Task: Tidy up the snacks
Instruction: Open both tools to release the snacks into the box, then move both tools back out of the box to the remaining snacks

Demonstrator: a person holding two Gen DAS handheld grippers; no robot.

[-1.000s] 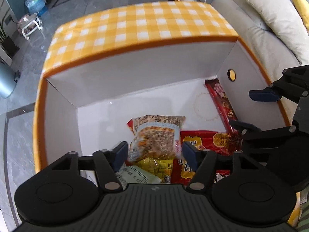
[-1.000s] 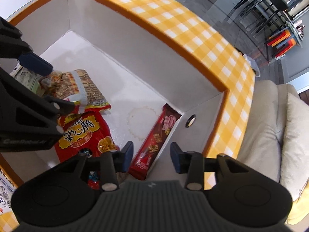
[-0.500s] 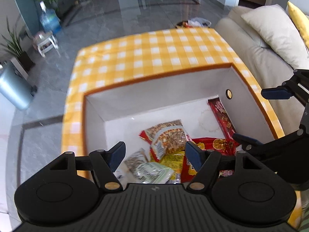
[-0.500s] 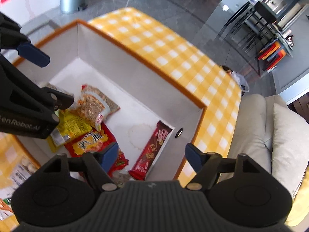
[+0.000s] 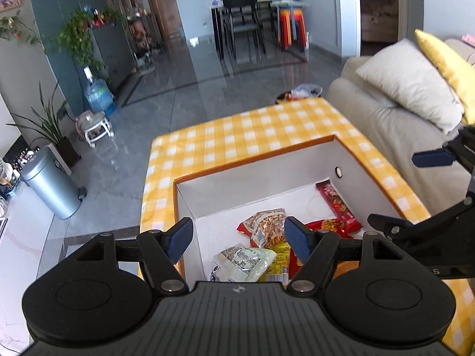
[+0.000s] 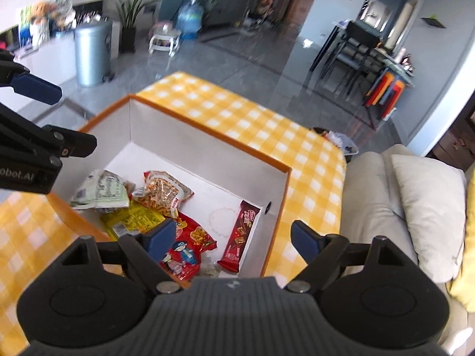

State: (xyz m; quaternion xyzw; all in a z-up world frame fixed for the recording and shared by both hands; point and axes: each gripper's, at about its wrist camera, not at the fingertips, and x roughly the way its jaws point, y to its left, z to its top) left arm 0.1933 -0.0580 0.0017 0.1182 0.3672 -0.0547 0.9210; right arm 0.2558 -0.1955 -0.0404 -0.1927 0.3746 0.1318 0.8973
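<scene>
Snacks in box; checkered cloth, grey floor.

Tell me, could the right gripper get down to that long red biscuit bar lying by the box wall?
Probably yes. The right gripper, its jaws opening and empty, hangs above the open box. Nothing covers the red biscuit bar, though it lies against the side wall, which may crowd one finger.

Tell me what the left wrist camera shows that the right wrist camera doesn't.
Only the left wrist view: the yellow cushion in full, atop the sofa.

Only the right wrist view: the red bag's cartoon front and stuffed toys on the far counter.

Both: the white box, the long red biscuit pack along its wall, the silver bin, the water jug. Both grippers hold nothing; the right gripper is opening.
</scene>
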